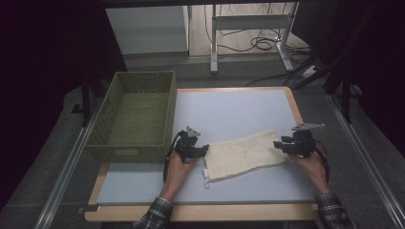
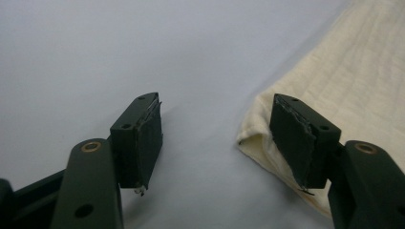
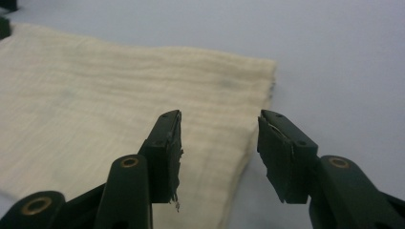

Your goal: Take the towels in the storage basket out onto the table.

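Observation:
A folded cream cloth (image 1: 245, 153) lies flat on the pale blue table top (image 1: 229, 112), slanted up to the right. My left gripper (image 1: 197, 149) is at the cloth's left end, open, with the cloth's corner (image 2: 267, 138) beside its right jaw and bare table between the jaws. At the cloth's right end my right gripper (image 1: 282, 145) is open too; its jaws straddle the cloth's edge (image 3: 239, 162), the left jaw over the cloth (image 3: 95, 105), the right one over the table. Neither holds anything.
A green woven basket (image 1: 135, 114) stands at the table's left side, close to my left hand. Table legs and cables (image 1: 258, 40) are on the floor beyond the far edge. Bare table lies behind and in front of the cloth.

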### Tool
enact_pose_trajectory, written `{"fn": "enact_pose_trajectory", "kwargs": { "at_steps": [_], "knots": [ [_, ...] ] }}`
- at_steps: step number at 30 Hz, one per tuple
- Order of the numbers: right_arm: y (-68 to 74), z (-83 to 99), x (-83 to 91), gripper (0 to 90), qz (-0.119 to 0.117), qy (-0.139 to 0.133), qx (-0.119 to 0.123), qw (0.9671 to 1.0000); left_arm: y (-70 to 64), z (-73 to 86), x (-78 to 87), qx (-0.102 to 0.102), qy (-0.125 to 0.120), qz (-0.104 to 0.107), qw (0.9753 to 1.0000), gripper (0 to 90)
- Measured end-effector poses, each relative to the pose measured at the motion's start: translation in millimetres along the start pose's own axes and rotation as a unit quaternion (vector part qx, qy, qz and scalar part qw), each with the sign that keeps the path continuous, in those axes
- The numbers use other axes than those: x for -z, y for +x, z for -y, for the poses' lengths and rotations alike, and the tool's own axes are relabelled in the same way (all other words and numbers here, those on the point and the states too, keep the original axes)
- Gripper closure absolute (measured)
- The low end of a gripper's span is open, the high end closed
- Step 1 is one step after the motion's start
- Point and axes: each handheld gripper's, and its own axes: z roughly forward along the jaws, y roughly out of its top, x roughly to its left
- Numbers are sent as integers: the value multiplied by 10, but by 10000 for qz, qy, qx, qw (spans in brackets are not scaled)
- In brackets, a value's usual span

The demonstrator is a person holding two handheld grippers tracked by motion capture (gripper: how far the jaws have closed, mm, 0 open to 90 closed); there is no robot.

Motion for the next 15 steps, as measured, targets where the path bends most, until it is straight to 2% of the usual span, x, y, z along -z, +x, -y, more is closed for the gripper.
{"fn": "enact_pose_trajectory", "kwargs": {
  "at_steps": [5, 6, 8, 15],
  "knots": [
    [197, 72, 53, 504, -162, 6, 244, 9996, -3, 5, -1, -13, -14, -13, 10000, 356],
    [295, 97, 53, 504, -238, 28, 373, 9990, -2, 5, -1, -12, -14, -11, 10000, 357],
    [329, 104, 54, 504, -263, 29, 383, 9989, -2, 6, -1, -11, -15, -10, 10000, 357],
    [608, 143, 9, 525, -595, 90, 610, 9963, 0, 7, -2, -6, -15, -5, 10000, 357]
  ]
}}
